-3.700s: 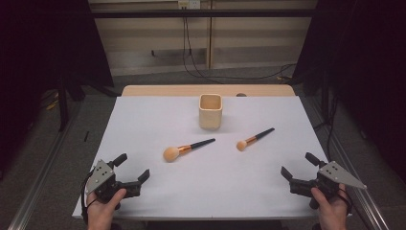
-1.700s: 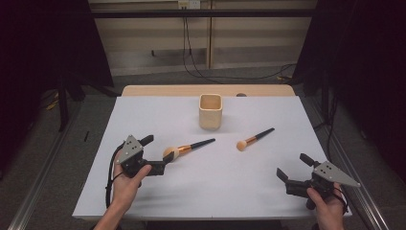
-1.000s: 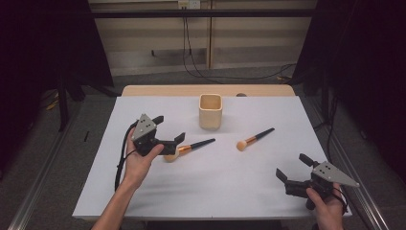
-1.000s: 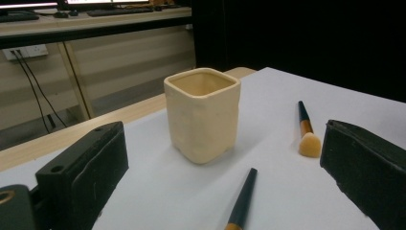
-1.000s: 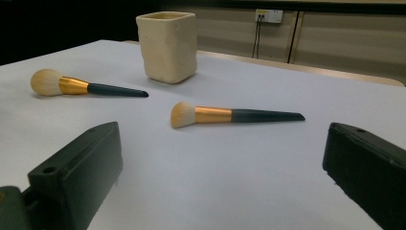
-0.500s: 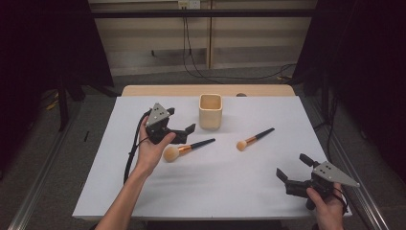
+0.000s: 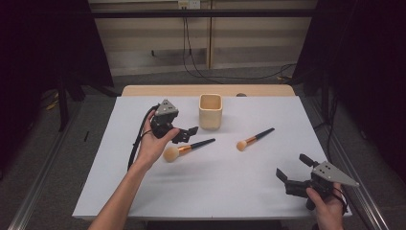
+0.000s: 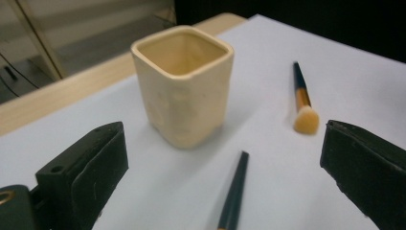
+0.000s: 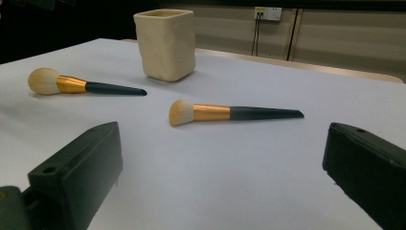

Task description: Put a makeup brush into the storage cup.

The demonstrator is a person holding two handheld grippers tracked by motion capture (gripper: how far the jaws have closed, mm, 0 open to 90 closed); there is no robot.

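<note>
The left gripper point(image 7: 184, 134) hovers with its fingers spread wide and nothing between them, just above the nearer of two makeup brushes, a long black-handled brush with a gold ferrule and a round tan head point(image 7: 187, 147). This brush lies flat on the white table point(image 7: 119, 191), its long axis running from lower left to upper right in the high view, head toward the person and handle tip pointing toward the far right. The second makeup brush, of the same black, gold and tan make point(image 7: 254, 139), lies near it to the right, roughly parallel, head likewise at the lower left end. Beyond both stands one cream square-sided ceramic cup point(image 7: 210, 111), upright and open at the top; in the left gripper view its inside looks bare, and neither brush touches it. The right gripper point(image 7: 293, 173) is held low near the near right corner of the table, well apart from the brushes, its fingers also spread wide on nothing.
</note>
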